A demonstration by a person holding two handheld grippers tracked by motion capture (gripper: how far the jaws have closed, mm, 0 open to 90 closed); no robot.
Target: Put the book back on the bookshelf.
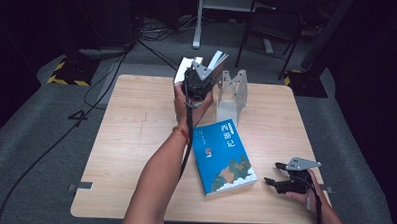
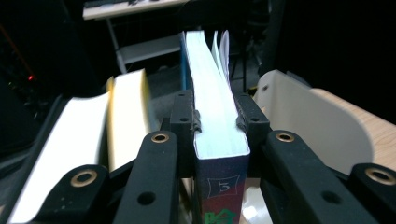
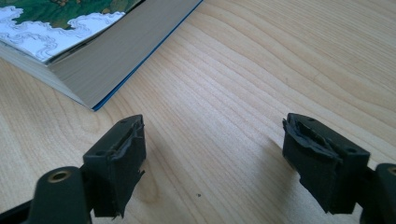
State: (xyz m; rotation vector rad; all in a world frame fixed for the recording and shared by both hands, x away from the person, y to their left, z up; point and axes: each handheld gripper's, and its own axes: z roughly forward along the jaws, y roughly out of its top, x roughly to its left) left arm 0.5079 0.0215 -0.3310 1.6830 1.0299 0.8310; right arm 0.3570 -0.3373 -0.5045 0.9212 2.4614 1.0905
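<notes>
So the left gripper [image 2: 219,122] has its jaws clamped on a thick book [image 2: 217,112], one pad pressed flat on each cover near the spine end, with the pale page block standing upright between them and a few loose pages fanning out at the far top. You can see a "5" on the dark spine right below the pads. From the high view that same left gripper [image 1: 200,79] is held up over the far edge of the table [image 1: 135,140], with the book [image 1: 216,60] sticking out beyond it, just beside the grey metal book stand [image 1: 232,93] that sits at the back of the table. In the left gripper view there are also a couple of other books [image 2: 107,135] leaning just left of the held one, kinda blurry, and the pale curved side of the stand [image 2: 317,126] on the right. The right gripper [image 1: 280,175] is parked low near the front right corner, jaws spread wide with nothing but bare wood between them; its own view shows both pads [image 3: 122,154] apart over the tabletop. A blue paperback [image 1: 223,155] lies flat in the middle of the table, its corner [image 3: 74,56] near the right gripper but not touching.
</notes>
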